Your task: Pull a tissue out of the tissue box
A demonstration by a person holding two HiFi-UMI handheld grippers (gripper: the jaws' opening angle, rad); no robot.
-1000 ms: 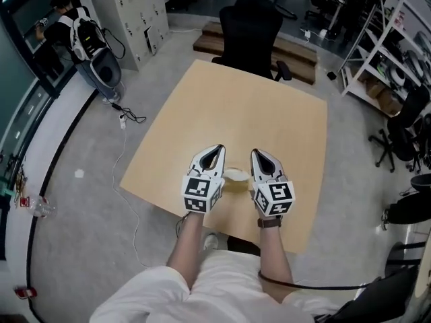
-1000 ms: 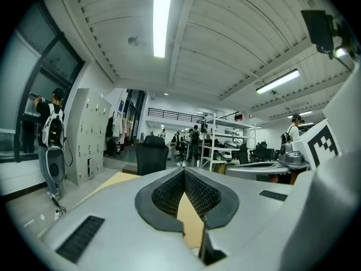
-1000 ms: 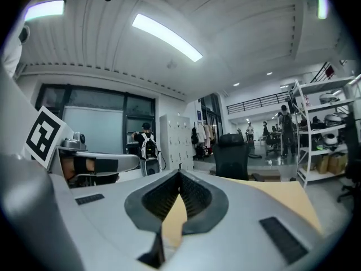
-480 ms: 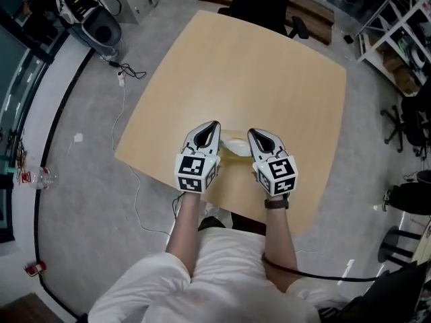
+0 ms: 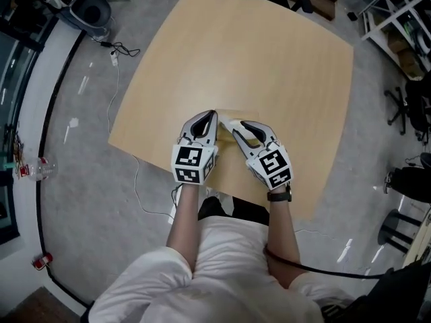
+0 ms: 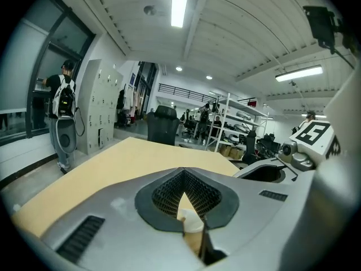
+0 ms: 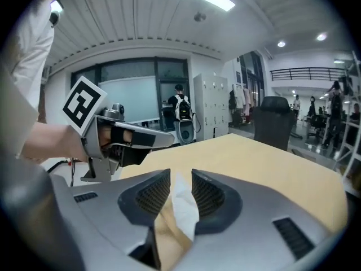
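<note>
Straddling the tissue (image 7: pixel 184 209) atop the box (image 7: pixel 168 234) at the table's (image 5: pixel 269 52) 6 o'clock edge, the right gripper (image 7: pixel 180 178) is opening its jaws, not yet pinching, while the left gripper (image 6: pixel 183 176), jaws together, sits at the box's 9 o'clock; next likely needs a pinch and upward pull.

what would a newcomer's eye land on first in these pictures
A white tissue stands up between the right tongs, whose jaws are opening around it, over the near part of the pale wooden table. Beside them the left tongs are shut and empty.
</note>
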